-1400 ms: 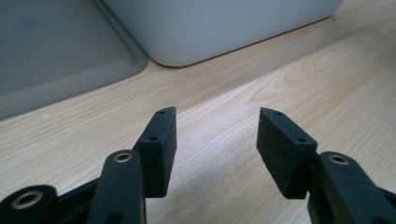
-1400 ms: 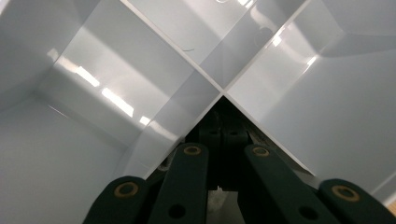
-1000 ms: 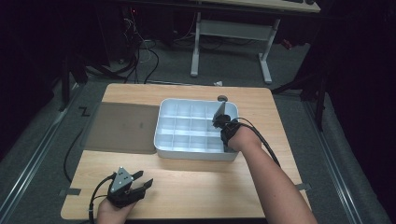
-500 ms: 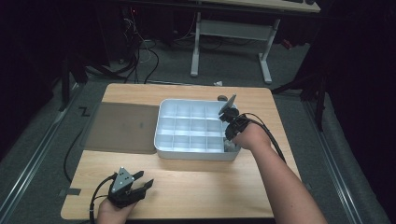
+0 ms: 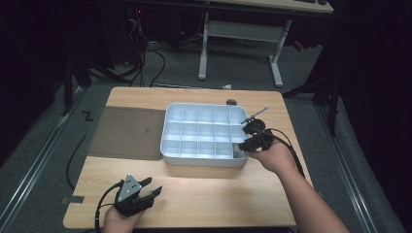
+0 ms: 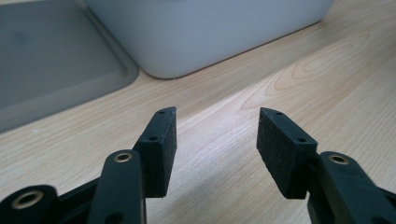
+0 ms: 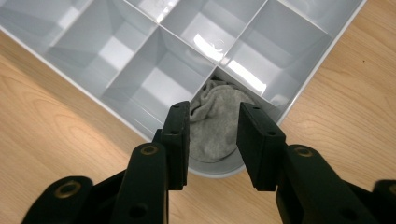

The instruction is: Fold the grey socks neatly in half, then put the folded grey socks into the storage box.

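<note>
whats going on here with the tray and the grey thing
A person is working with two handheld grippers. The right gripper hangs above the corner cell of the divided tray, where a grey sock lies; its jaws have just been opening and grip nothing. The left gripper rests open on the table.

Crumpled grey cloth [image 7: 215, 122], perhaps a sock, in tray's corner compartment [image 7: 275, 105]

The black two-jaw right gripper [image 5: 243, 141] points downward, its jaws just opening, nothing pinched. The black left gripper [image 5: 149, 192] lies low, jaws parted, empty.
</note>
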A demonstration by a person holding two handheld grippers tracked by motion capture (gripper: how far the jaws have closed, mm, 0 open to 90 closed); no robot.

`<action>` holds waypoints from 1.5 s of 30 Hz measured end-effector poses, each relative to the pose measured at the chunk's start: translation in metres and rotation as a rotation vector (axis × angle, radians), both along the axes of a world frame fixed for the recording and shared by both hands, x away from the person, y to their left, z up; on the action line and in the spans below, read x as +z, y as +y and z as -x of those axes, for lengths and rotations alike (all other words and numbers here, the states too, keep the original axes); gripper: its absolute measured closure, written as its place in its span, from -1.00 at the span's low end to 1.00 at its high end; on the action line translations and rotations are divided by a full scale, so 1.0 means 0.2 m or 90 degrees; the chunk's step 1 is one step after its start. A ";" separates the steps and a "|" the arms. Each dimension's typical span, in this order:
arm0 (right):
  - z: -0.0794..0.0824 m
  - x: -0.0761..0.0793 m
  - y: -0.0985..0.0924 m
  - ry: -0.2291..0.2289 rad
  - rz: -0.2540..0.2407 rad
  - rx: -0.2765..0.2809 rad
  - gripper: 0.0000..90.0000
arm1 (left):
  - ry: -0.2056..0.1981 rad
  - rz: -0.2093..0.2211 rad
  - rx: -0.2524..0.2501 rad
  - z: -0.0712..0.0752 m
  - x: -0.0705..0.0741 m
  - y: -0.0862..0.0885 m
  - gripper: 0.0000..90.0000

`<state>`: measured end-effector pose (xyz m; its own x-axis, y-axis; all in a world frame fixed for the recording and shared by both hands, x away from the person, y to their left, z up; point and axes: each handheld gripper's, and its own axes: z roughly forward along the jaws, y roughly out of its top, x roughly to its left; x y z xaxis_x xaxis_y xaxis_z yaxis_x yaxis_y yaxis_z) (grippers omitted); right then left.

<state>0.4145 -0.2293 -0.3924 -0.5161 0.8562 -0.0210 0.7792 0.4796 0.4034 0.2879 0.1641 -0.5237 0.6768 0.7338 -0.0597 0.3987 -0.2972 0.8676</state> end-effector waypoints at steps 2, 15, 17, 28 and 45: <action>0.04 0.00 -0.02 -0.025 -0.026 -0.005 0.39 | -0.011 0.008 -0.001 0.01 0.01 0.00 0.08; 0.28 -0.07 -0.12 -0.202 -0.106 0.009 0.11 | -0.034 0.011 0.007 0.03 0.03 -0.02 0.00; 0.32 -0.10 -0.13 -0.216 -0.127 0.006 0.08 | -0.031 0.010 0.005 0.03 0.04 -0.03 -0.02; 0.55 -0.41 -0.25 -0.304 -0.194 -0.004 0.06 | -0.023 0.004 0.003 0.02 0.01 -0.11 -0.10; 0.83 -0.67 -0.26 -0.367 -0.201 -0.045 0.08 | -0.027 0.006 0.030 0.06 0.01 -0.06 -0.09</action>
